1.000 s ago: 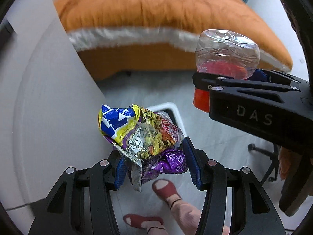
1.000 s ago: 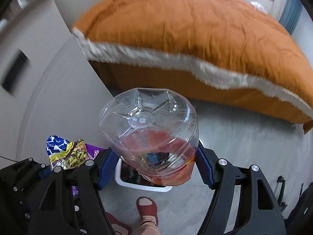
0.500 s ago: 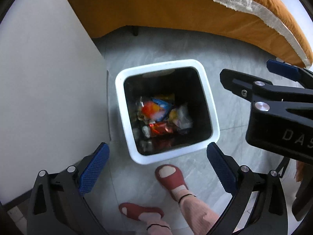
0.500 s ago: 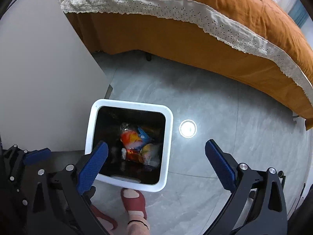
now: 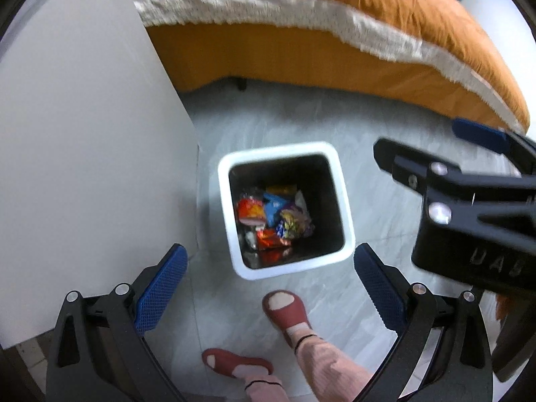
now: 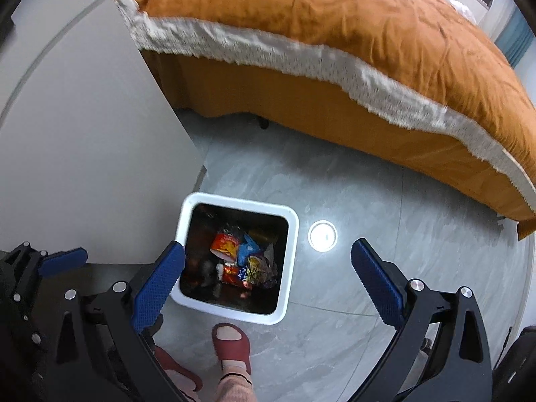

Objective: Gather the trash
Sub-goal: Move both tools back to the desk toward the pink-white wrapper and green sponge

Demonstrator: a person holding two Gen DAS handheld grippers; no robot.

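Both views have drawn back from the bin (image 5: pixel 341 197) since half a second ago, so it sits smaller and lower in the frame and more of the orange bed (image 5: pixel 368 10) shows along the top. A second ago the left hand-held gripper (image 5: pixel 268 288) pinched a wad of snack wrappers and the right hand-held gripper (image 6: pixel 268 284) clamped a clear bottle; now both stand with their blue pads wide apart and nothing between them.

In the left wrist view the white-rimmed bin stands on the grey floor (image 5: pixel 284 124) at the centre of the frame, and the trash (image 5: pixel 271 217), a heap of orange, blue and yellow wrappers, lies at its dark bottom. The right hand-held gripper (image 5: pixel 469 181) juts in from the right edge, blurred.

In the right wrist view the bin (image 6: pixel 294 234) sits lower centre, with the trash (image 6: pixel 244 261) inside it; the bottle cannot be made out. A round bright spot (image 6: pixel 322 235) lies on the floor just right of the bin. White furniture (image 6: pixel 83 134) fills the left side. A red slipper (image 6: pixel 232 343) stands just below the bin.
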